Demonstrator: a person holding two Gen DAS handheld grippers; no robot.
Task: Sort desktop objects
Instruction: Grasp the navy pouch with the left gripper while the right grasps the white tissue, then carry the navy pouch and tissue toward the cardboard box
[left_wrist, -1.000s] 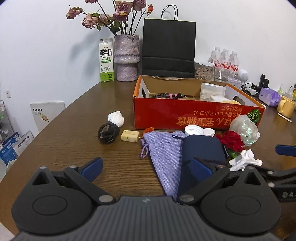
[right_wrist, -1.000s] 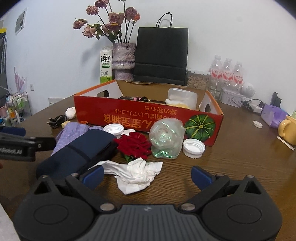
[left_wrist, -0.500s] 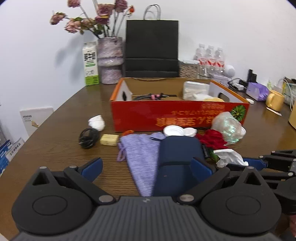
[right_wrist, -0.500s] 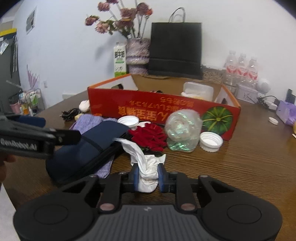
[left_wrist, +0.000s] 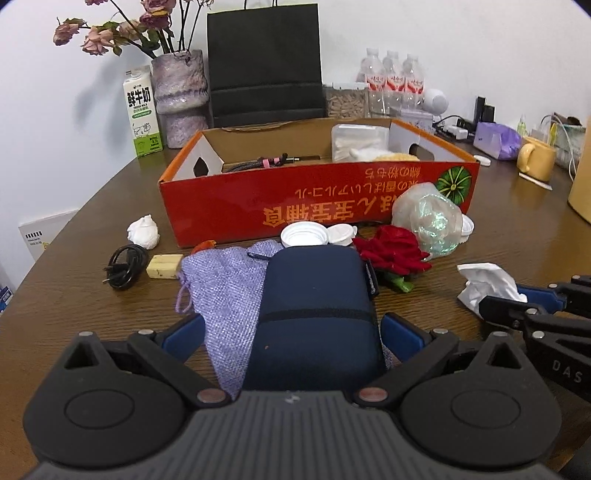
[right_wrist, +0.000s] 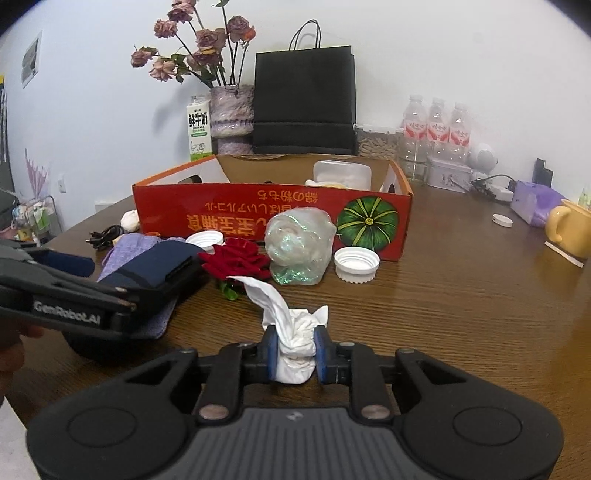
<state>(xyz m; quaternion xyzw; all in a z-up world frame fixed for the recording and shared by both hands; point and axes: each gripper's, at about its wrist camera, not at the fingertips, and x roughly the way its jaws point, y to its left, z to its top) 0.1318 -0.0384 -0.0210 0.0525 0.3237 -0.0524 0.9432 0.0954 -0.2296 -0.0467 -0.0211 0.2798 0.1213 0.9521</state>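
My right gripper (right_wrist: 295, 356) is shut on a crumpled white tissue (right_wrist: 291, 332) and holds it just above the table; the tissue also shows in the left wrist view (left_wrist: 487, 284). My left gripper (left_wrist: 291, 332) is open, its fingers on either side of a navy blue pouch (left_wrist: 317, 314) that lies on a lilac cloth bag (left_wrist: 225, 288). The red cardboard box (left_wrist: 317, 206) stands behind them, open at the top. A red rose (right_wrist: 236, 260), a crumpled clear bag (right_wrist: 299, 247) and white caps (right_wrist: 356, 264) lie in front of the box.
Left of the pouch lie a black cable (left_wrist: 123, 264), a yellow eraser block (left_wrist: 164, 266) and a white wad (left_wrist: 144, 232). Behind the box stand a milk carton (left_wrist: 142, 118), a vase (left_wrist: 181, 98), a black paper bag (left_wrist: 266, 62) and water bottles (left_wrist: 391, 81). A yellow mug (right_wrist: 570, 232) stands at the right.
My right gripper closed on the white tissue and lifted it off the table. My left gripper moved forward so that its open fingers straddle the navy pouch.
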